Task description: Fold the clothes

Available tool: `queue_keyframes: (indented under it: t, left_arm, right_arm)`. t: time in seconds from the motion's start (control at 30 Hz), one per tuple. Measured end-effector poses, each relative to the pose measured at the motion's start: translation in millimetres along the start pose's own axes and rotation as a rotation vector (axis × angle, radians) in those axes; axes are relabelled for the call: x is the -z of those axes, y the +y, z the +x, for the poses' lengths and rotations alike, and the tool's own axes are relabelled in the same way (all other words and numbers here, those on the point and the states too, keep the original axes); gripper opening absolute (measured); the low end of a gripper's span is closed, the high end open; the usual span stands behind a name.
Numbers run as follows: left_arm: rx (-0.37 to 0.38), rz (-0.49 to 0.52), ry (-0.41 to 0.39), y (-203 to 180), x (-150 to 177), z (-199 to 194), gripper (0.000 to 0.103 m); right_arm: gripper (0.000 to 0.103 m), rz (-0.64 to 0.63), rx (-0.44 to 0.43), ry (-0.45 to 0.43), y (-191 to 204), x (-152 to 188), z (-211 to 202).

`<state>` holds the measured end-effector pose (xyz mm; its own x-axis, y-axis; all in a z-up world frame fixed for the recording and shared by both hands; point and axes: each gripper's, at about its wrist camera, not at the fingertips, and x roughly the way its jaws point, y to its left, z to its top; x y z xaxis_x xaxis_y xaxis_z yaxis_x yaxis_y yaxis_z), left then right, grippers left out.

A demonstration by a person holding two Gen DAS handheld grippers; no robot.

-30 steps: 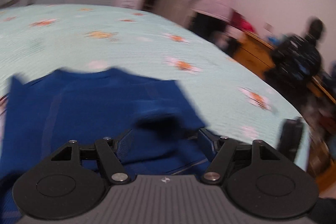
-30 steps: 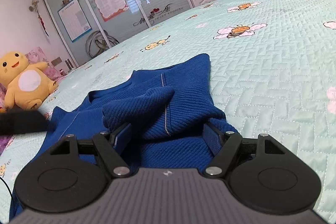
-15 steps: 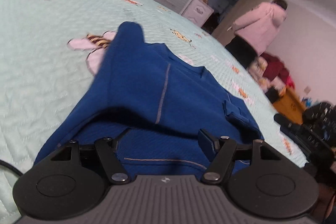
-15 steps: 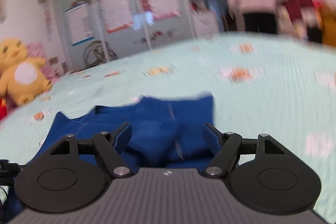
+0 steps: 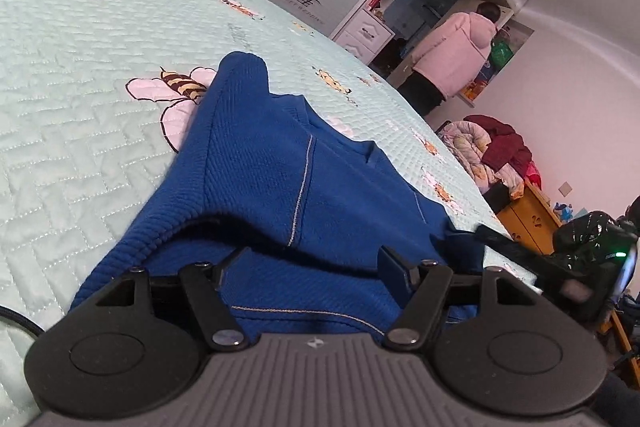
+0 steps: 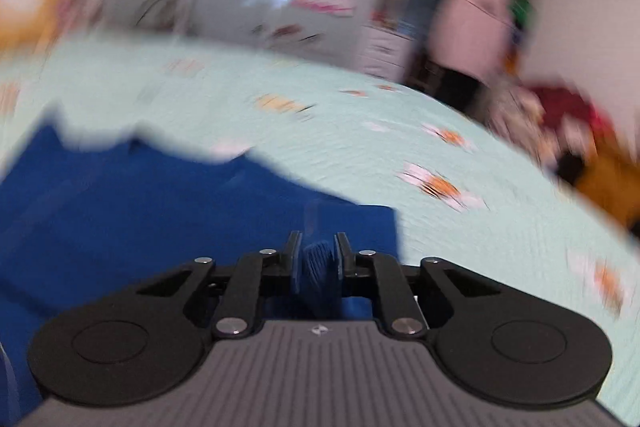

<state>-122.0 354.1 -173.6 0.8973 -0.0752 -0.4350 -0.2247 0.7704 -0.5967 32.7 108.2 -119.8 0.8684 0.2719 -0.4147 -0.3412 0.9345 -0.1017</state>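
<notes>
Closing on a bunched fold of the blue ribbed knit sweater [image 6: 168,223], the right gripper [image 6: 318,259] secures an edge for folding. The sweater lies on the mint quilted bedspread [image 5: 80,115]. The left gripper [image 5: 308,263] rests spread over the hem, unclamped, positioned to take a matching hold.

**me:** right gripper [image 6: 318,259] was spread wide around the blue sweater [image 6: 160,211] a second ago, now my jaws are closing with a bunch of knit between them.

**you:** left side?

**me:** swung in low, hem edge now draped across it.
</notes>
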Motion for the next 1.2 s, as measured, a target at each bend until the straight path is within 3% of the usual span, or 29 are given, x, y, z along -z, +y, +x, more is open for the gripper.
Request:
queue_keyframes:
  t: [0.07,0.13,0.2,0.27,0.33,0.47,0.53,0.63,0.73,0.9,1.03,1.1,1.13,1.17,1.2]
  left_arm:
    - [0.008,-0.001,0.000,-0.6,-0.7,0.2,0.072]
    - [0.015,0.000,-0.001,-1.6,-1.3,0.4,0.072]
    - [0.013,0.001,-0.001,-2.7,-0.9,0.7,0.072]
    - [0.013,0.000,0.000,-2.8,-1.2,0.9,0.072]
    - [0.016,-0.002,0.000,-2.9,-2.3,1.5,0.072]
    - [0.023,-0.005,-0.005,-3.1,-3.6,-0.4,0.072]
    - [0.029,-0.012,-0.012,-2.4,-5.1,-2.9,0.072]
    - [0.036,-0.016,-0.024,-1.6,-7.1,-9.4,0.072]
    - [0.029,-0.018,-0.043,3.8,-9.4,-20.6,0.072]
    - [0.009,-0.073,-0.068,23.9,-14.1,-34.8,0.072]
    - [0.016,-0.154,-0.063,41.7,-18.1,-36.7,0.072]
    - [0.029,-0.187,-0.058,47.9,-20.2,-36.3,0.072]
    - [0.034,-0.195,-0.056,49.3,-20.8,-36.1,0.072]
    - [0.036,-0.197,-0.056,50.2,-21.2,-37.0,0.072]
    - [0.036,-0.198,-0.057,50.5,-21.4,-37.9,0.072]
  right_arm:
    - [0.016,0.250,-0.037,0.014,-42.8,3.9,-8.6]
    - [0.018,0.391,-0.042,0.051,-70.1,16.3,-11.6]
    - [0.023,0.412,-0.041,0.086,-78.5,26.2,-11.6]
    - [0.048,0.404,-0.021,0.078,-82.0,29.3,-18.7]
    - [0.058,0.371,0.064,0.028,-79.9,25.7,-29.2]
    - [0.059,0.294,0.230,-0.144,-61.2,12.2,-60.5]
    - [0.067,0.236,0.084,-0.223,-38.0,2.5,-76.8]
    - [0.077,0.087,-0.258,-0.167,13.1,-12.9,-72.6]
    - [0.077,-0.012,-0.484,-0.053,67.5,-24.3,-46.9]
    - [0.077,-0.125,-0.621,0.017,146.1,-55.8,13.0]
    - [0.077,-0.131,-0.678,0.150,189.9,-74.3,67.5]
    - [0.075,-0.131,-0.682,0.246,209.0,-75.5,95.9]
    - [0.055,-0.114,-0.680,0.288,214.3,-74.7,105.2]
    - [0.003,-0.096,-0.677,0.330,219.6,-73.9,114.4]
    - [0.007,-0.078,-0.675,0.370,225.0,-73.3,123.3]
